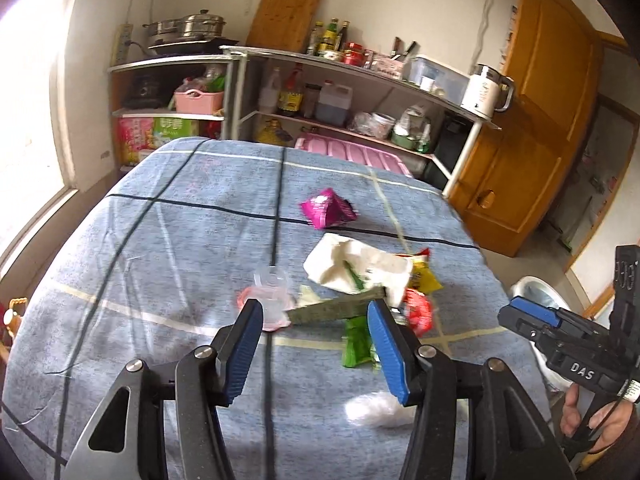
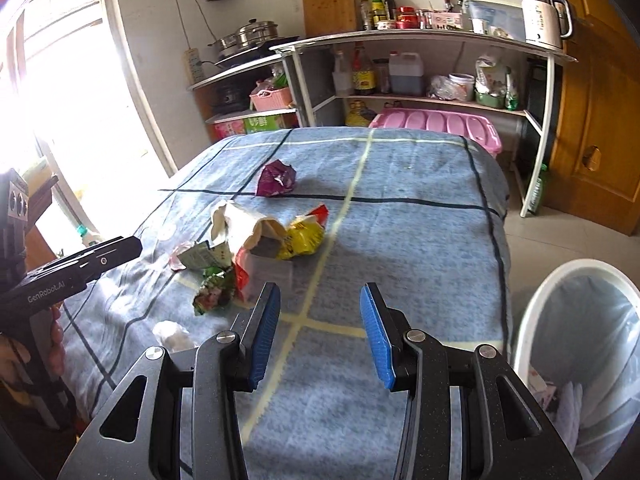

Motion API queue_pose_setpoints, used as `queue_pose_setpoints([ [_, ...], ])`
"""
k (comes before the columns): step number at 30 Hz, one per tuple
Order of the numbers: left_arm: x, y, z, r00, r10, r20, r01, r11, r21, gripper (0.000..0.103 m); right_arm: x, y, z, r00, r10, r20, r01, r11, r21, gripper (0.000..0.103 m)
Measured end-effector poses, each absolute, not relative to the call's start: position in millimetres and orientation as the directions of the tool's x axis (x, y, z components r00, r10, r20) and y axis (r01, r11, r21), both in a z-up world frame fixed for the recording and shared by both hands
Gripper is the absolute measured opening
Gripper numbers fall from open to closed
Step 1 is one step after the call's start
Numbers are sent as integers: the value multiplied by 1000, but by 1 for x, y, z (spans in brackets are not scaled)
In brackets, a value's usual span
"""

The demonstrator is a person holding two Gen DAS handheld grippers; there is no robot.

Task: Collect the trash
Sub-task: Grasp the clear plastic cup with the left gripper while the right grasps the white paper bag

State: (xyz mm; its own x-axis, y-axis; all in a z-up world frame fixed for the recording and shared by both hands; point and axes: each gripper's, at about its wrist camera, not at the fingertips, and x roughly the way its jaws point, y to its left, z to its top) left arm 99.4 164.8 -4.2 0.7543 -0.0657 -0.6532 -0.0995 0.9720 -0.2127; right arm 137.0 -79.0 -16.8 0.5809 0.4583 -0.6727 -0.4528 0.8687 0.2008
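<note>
Right wrist alone shows bin [image 2: 532,312] interior.

Two wrist fisheyes, each low behind its own fingers, facing 12 o'clock across the blue-clothed table [image 1: 168,264] toward shelving [image 2: 420,40]; left view sits closer; both share the wrapper pile [image 1: 360,276] [image 2: 256,240].

I see the trash pile [image 2: 256,248] on the table [image 2: 400,240] at my eleven o'clock, one wrapper [image 2: 276,179] behind it, the bin [image 2: 532,320] at four o'clock, shelves [image 2: 400,40] beyond.
</note>
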Motion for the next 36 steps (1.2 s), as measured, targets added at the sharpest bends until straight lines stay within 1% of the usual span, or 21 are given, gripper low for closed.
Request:
queue_pose_setpoints([
  [2, 102, 172, -7, 752, -48, -657, -110, 974, -197, 55, 144, -67, -15, 572, 476, -668, -479, 855, 200, 44],
  [5, 111, 184, -14, 739, -61, -671, -116, 970, -216, 55, 157, -52, -13, 556, 506, -659, -507, 835, 213, 55],
  [9, 125, 193, -21, 726, -80, -683, -118, 964, -238, 55, 177, -30, -13, 535, 530, -658, -552, 809, 204, 55],
  [12, 135, 195, -26, 717, -74, -693, -112, 969, -220, 55, 197, -7, -22, 507, 538, -674, -594, 784, 180, 55],
  [15, 143, 200, -32, 706, -102, -701, -109, 962, -251, 55, 204, 1, -27, 486, 549, -680, -611, 770, 184, 55],
  [17, 147, 200, -36, 701, -114, -704, -97, 963, -252, 55, 215, 14, -36, 436, 574, -693, -642, 738, 207, 55],
  [24, 161, 197, -46, 682, -113, -722, -84, 969, -231, 55, 227, 26, -46, 381, 600, -703, -664, 707, 244, 55],
  [29, 167, 201, -53, 668, -121, -734, -94, 965, -243, 55, 232, 26, -52, 369, 595, -714, -663, 707, 246, 55],
  [31, 168, 201, -53, 669, -121, -733, -94, 965, -246, 55, 231, 24, -53, 364, 598, -714, -659, 707, 256, 55],
  [32, 169, 201, -53, 672, -125, -730, -91, 964, -248, 55, 231, 24, -53, 363, 600, -713, -659, 706, 259, 52],
  [33, 169, 201, -54, 672, -130, -729, -88, 964, -252, 55, 229, 24, -53, 366, 598, -713, -660, 707, 254, 47],
  [36, 171, 202, -57, 666, -140, -733, -89, 960, -264, 55, 226, 24, -53, 374, 594, -712, -665, 707, 240, 42],
])
